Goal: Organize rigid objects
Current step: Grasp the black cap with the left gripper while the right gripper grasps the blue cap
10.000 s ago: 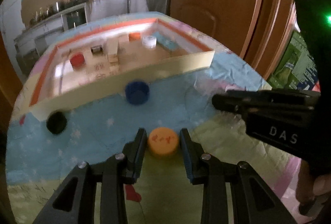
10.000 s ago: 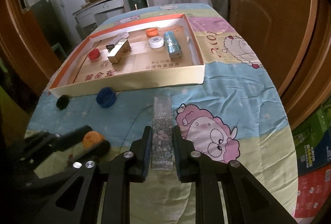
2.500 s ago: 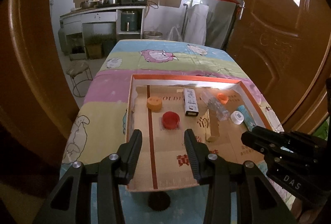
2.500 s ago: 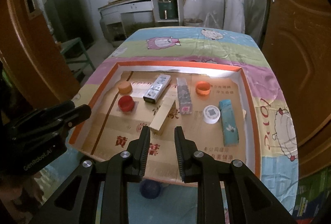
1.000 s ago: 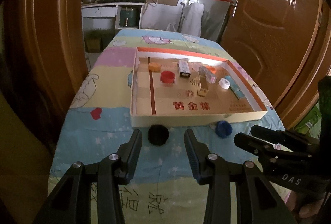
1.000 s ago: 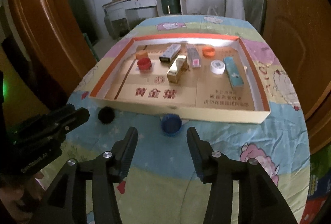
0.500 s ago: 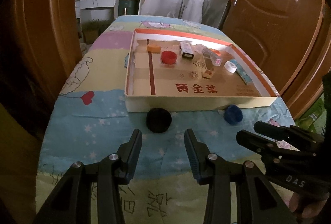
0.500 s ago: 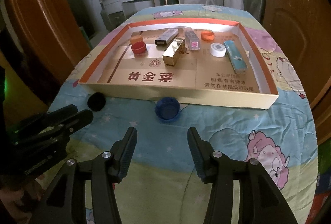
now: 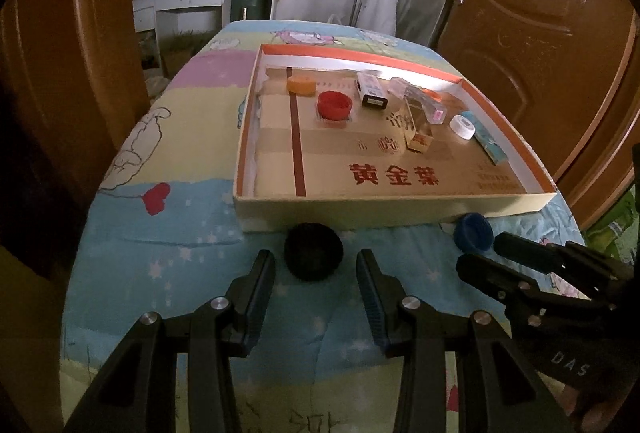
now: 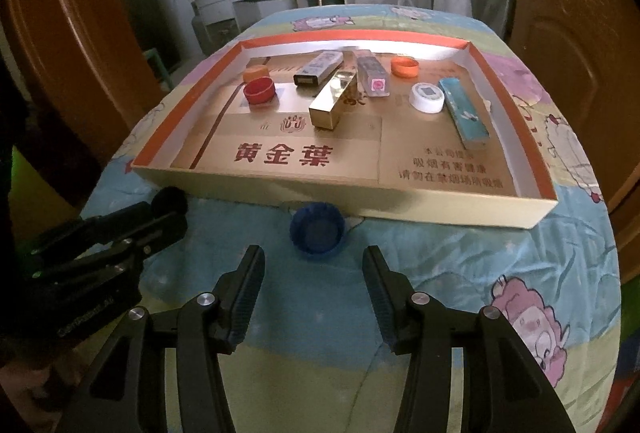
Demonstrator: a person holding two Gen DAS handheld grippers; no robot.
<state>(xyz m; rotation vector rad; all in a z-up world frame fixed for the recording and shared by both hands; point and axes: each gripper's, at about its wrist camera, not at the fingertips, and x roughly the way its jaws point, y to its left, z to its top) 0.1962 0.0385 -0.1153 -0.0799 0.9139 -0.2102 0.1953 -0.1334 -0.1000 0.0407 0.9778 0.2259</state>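
Now, in the left wrist view, my left gripper [image 9: 315, 265] has dropped close, jaws wide, flanking the black bottle cap [image 9: 313, 251] just outside the cardboard tray [image 9: 360, 211]. In the right wrist view, my right gripper [image 10: 313, 265], jaws wide, lines up on the blue bottle cap [image 10: 318, 227]; both pickups look imminent.

black cap [image 9: 313, 252]; blue cap [image 10: 318, 228]

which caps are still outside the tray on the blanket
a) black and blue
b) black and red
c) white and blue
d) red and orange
a: the black cap and the blue cap lie on the blanket just in front of the tray's near wall, each ahead of an open gripper; the red, orange and white caps sit inside.
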